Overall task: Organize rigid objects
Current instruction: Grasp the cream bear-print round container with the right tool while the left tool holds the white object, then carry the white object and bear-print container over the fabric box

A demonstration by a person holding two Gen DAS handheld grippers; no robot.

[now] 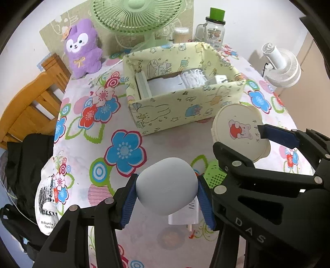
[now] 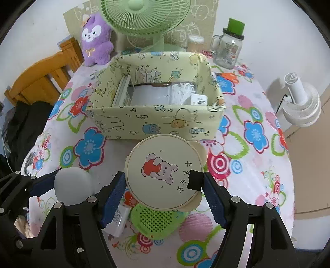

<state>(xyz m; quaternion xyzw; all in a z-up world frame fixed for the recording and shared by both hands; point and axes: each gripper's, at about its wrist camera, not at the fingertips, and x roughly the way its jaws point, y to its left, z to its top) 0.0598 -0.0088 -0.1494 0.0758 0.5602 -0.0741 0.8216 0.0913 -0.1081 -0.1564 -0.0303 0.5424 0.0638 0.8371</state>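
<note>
My left gripper [image 1: 167, 190] is shut on a pale blue-grey rounded object [image 1: 166, 185], held above the flowered tablecloth; the object also shows in the right wrist view [image 2: 72, 185]. My right gripper [image 2: 164, 183] is shut on a round cream box with a bear picture [image 2: 164, 172], held above the table; it also shows in the left wrist view [image 1: 239, 129]. A yellow fabric storage box [image 1: 181, 107] stands beyond both, open-topped, with white items inside; it fills the middle of the right wrist view [image 2: 156, 121]. A white charger [image 2: 118, 221] and a green perforated object [image 2: 156, 221] lie under the grippers.
A green fan [image 1: 138, 14], a purple plush toy [image 1: 82, 49] and a glass jar with a green lid [image 1: 214, 31] stand at the table's back. A white fan [image 1: 282, 66] is off the right edge. A wooden chair [image 1: 31, 103] with dark clothing is at left.
</note>
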